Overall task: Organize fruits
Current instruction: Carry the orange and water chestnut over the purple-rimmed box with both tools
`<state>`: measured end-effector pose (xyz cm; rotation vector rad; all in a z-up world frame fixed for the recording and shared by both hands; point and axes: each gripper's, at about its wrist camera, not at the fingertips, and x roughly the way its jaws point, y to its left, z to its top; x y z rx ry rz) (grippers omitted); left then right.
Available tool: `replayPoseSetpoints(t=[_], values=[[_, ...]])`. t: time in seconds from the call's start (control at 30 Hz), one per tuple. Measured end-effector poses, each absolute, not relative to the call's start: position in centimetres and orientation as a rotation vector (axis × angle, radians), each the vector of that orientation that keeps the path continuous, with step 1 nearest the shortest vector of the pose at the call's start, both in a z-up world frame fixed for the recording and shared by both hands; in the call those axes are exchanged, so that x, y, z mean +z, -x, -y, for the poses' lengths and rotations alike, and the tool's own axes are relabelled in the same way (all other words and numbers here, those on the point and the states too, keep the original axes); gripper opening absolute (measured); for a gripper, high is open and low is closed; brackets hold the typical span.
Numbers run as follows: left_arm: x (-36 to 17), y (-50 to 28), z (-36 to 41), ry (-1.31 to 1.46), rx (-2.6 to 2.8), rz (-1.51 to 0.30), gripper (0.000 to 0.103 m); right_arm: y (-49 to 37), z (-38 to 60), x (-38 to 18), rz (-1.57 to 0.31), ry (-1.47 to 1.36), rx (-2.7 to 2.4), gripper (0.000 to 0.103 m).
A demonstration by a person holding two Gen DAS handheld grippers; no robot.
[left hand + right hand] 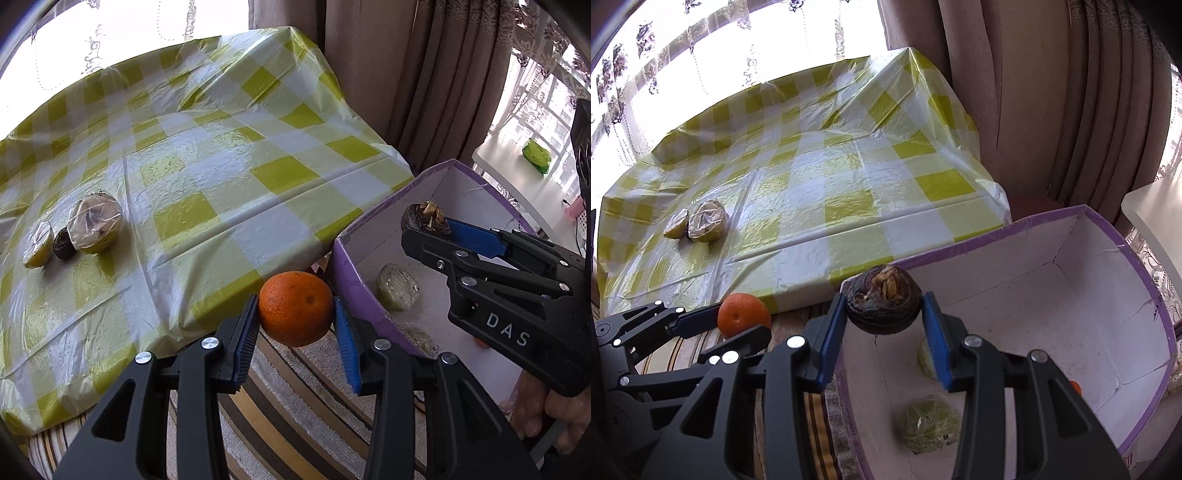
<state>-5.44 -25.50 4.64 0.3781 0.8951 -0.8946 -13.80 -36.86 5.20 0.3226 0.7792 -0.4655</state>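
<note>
My left gripper (295, 325) clenches the orange (295, 308) just outside the box (347, 280); my right gripper (884, 332) grasps a dark fruit (882, 301) over the box. Releasing early drops the orange outside the box.

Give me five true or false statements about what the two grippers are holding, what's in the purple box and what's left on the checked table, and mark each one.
1. The left gripper is shut on an orange. True.
2. The right gripper is empty. False: it grips a dark brown fruit.
3. The purple box already holds plastic-wrapped green pieces. True.
4. The orange hangs over the inside of the box. False: it is beside the box, above the striped floor covering.
5. The checked table has no fruit left. False: wrapped fruit halves remain on it.
</note>
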Motion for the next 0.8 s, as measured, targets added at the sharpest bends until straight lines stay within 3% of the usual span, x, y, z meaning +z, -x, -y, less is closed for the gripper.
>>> replayPoseSetpoints(t=[0.8], values=[[2.8,10.0,31.9,-0.465,-1.106,-0.894,0.039,20.1,42.7,2.2,-0.824,-0.404,-0.629,0.042]])
